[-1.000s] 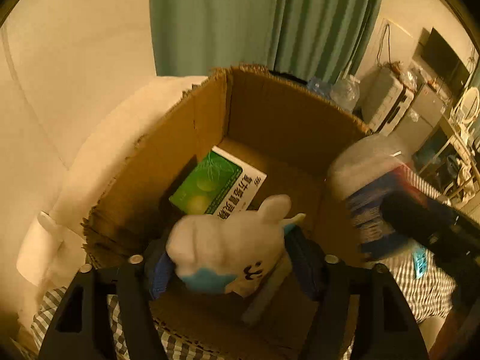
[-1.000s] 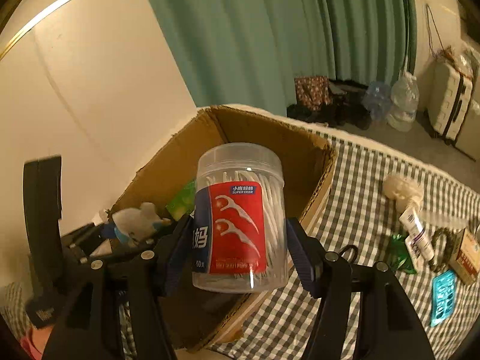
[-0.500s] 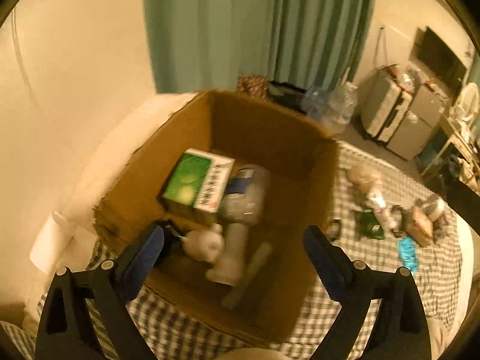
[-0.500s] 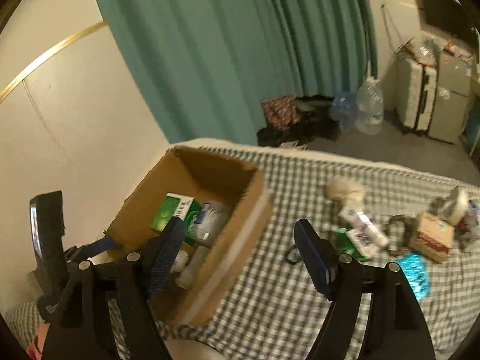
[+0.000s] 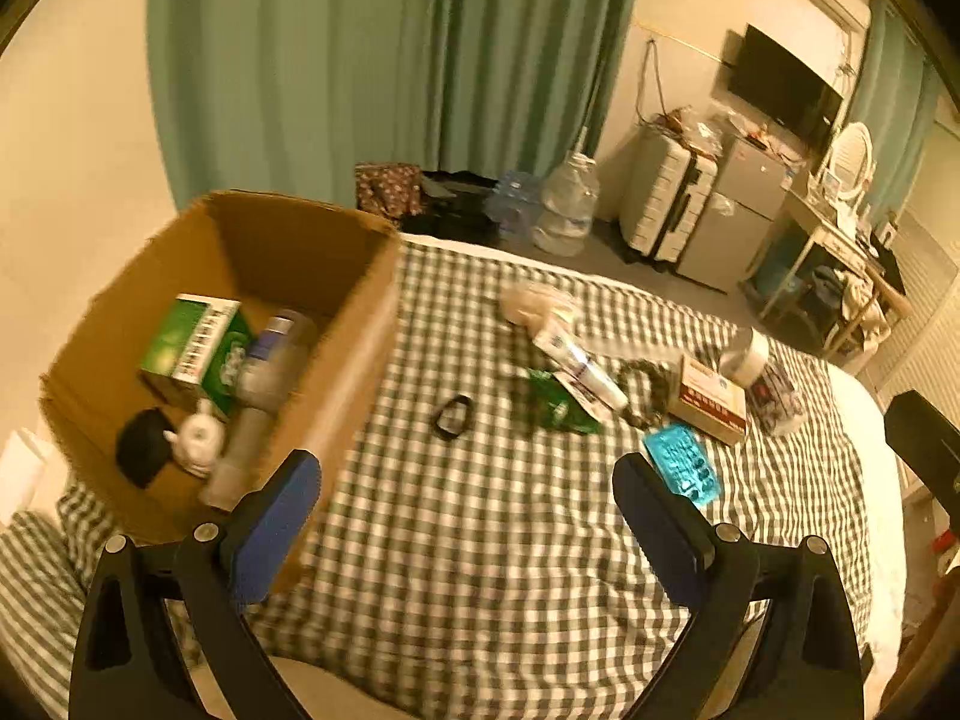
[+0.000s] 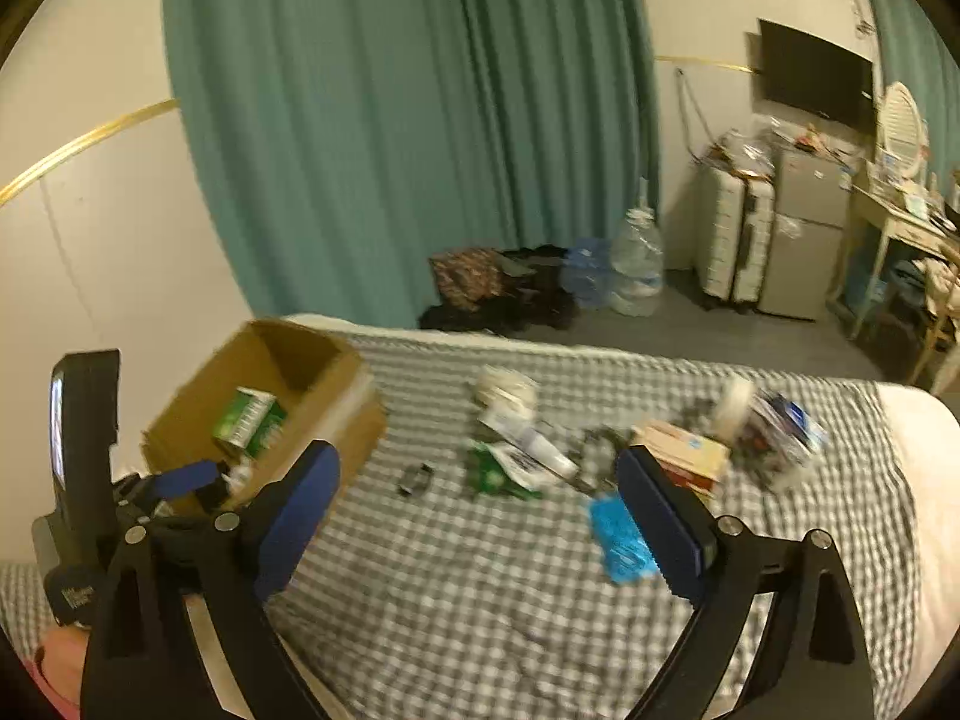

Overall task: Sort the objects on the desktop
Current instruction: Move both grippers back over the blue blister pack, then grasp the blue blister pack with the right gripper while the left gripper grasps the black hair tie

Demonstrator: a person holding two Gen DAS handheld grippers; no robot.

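Note:
Both grippers hang above a grey checked bedspread [image 5: 480,570]. My left gripper [image 5: 465,471] has its jaws opening wide, with nothing between them. The jaws of my right gripper [image 6: 478,461] are also opening and hold nothing. A cardboard box [image 5: 360,324] stands at the left. In it lie a green carton [image 5: 192,342], a clear floss jar [image 5: 270,360], a white toy [image 5: 198,438] and a black item [image 5: 141,447]. Ahead on the spread lie a black ring [image 5: 453,417], a green packet [image 5: 558,411], a tube [image 5: 582,363], a brown carton [image 5: 711,399] and a teal blister pack [image 5: 684,468].
A white bottle [image 5: 747,354] and a clear jar [image 5: 777,396] lie at the far right of the clutter. Beyond the bed are a teal curtain [image 6: 390,120], water jugs [image 6: 636,264], a suitcase [image 6: 729,240] and a desk [image 6: 900,228]. Bare checked cloth lies between the grippers and the clutter.
The left gripper let go of the white toy and the right let go of the floss jar; both now lie in the box. Both grippers opened, pulled back and swung right toward the clutter.

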